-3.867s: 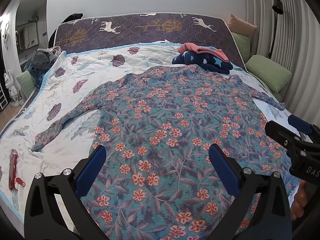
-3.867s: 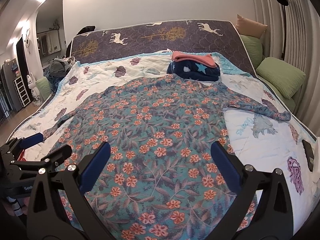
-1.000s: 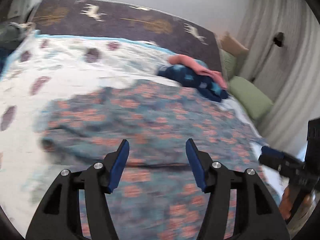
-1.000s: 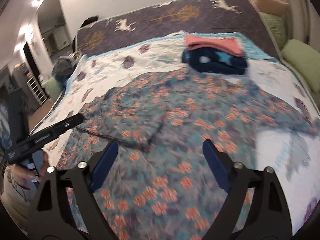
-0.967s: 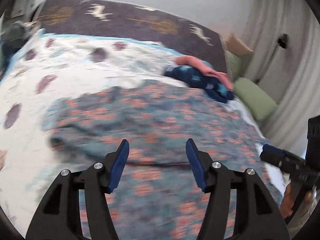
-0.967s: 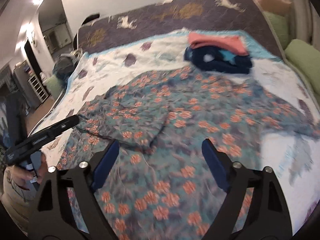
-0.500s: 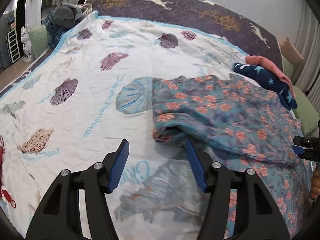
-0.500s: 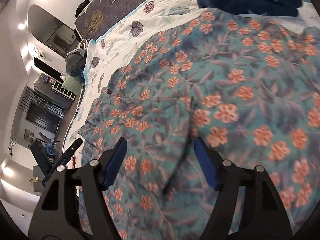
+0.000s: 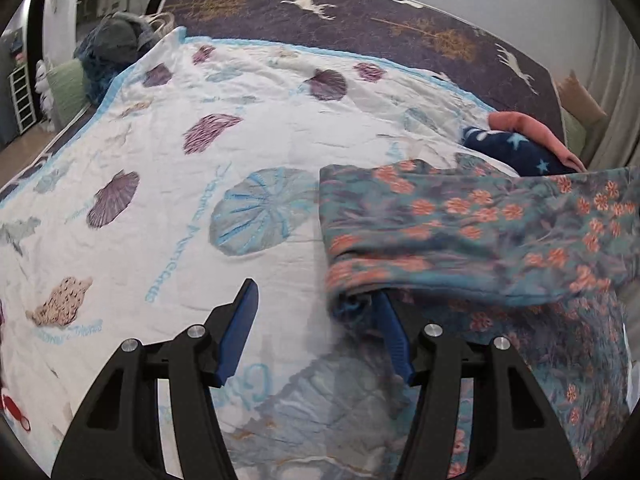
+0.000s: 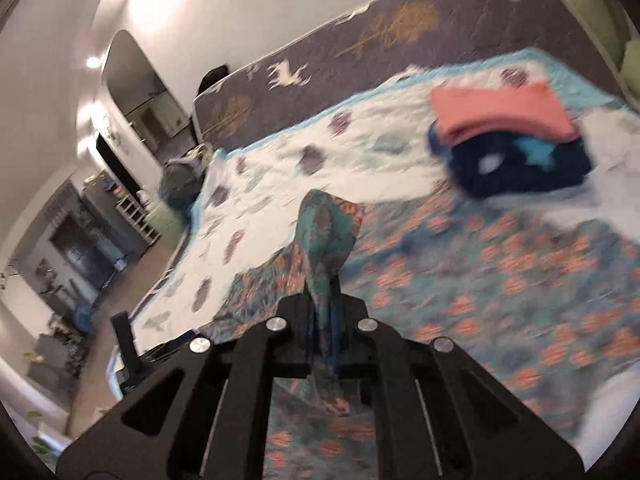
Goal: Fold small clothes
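A teal floral shirt [image 9: 472, 224] lies on the bed, its left side folded over the body. My left gripper [image 9: 316, 304] is open just above the quilt, and its right finger [image 9: 390, 332] touches the shirt's folded left edge. My right gripper [image 10: 322, 312] is shut on a bunch of the floral shirt [image 10: 328, 232] and holds it lifted above the rest of the garment. The left gripper's black body [image 10: 128, 344] shows low at the left of the right wrist view.
A white quilt [image 9: 168, 184] with shell prints covers the bed. A stack of folded clothes, coral on navy with stars [image 9: 520, 144], sits behind the shirt and also shows in the right wrist view [image 10: 508, 140]. A dark headboard [image 9: 360, 20] stands behind. A red object [image 9: 12, 408] lies at the bed's left edge.
My right gripper has shut on the shirt fabric and lifted it. My left gripper has moved closer to the folded left edge, and its right finger now touches the cloth.
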